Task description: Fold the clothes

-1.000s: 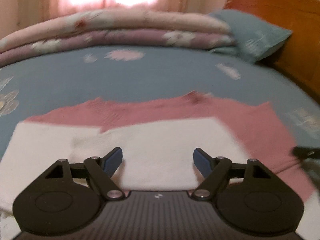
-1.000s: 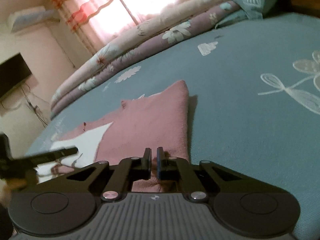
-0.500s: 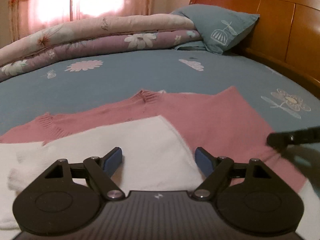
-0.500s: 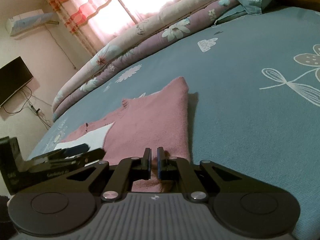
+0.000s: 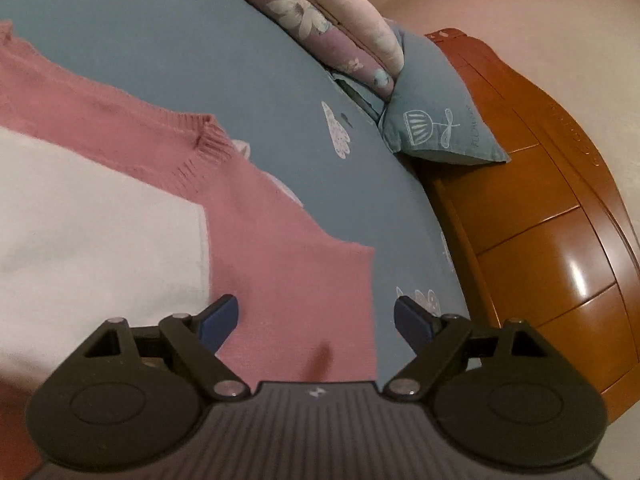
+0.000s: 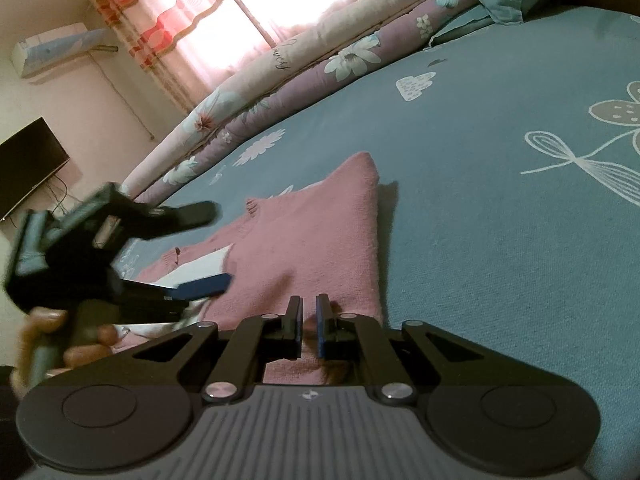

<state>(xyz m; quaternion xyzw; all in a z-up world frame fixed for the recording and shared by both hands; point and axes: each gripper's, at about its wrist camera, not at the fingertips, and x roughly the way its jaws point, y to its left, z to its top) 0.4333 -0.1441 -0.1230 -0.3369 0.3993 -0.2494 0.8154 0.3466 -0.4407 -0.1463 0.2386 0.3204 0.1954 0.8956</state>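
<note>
- While the pink sweater [image 5: 280, 264] lies flat on the blue bedsheet [image 6: 500, 216], right gripper [image 6: 307, 330] pinches its near edge, jaws nearly closed.
- Left gripper [image 5: 316, 320]: jaws wide, just been opening, nothing between, above the sweater's corner.
- Step: fold setup. Next, likely: left needs a grip on that edge.

Dim rm, window [image 6: 280, 4] glare blown out; left tongs [image 6: 200, 248] blurred; fisheye edges.

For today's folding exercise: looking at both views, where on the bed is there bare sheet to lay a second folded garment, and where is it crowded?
Free: the blue sheet between the pink sweater and the rolled quilt, and the stretch on the sweater's headboard side. Crowded: over the sweater's near edge, where the open left gripper and right gripper meet, and the pillow corner.
</note>
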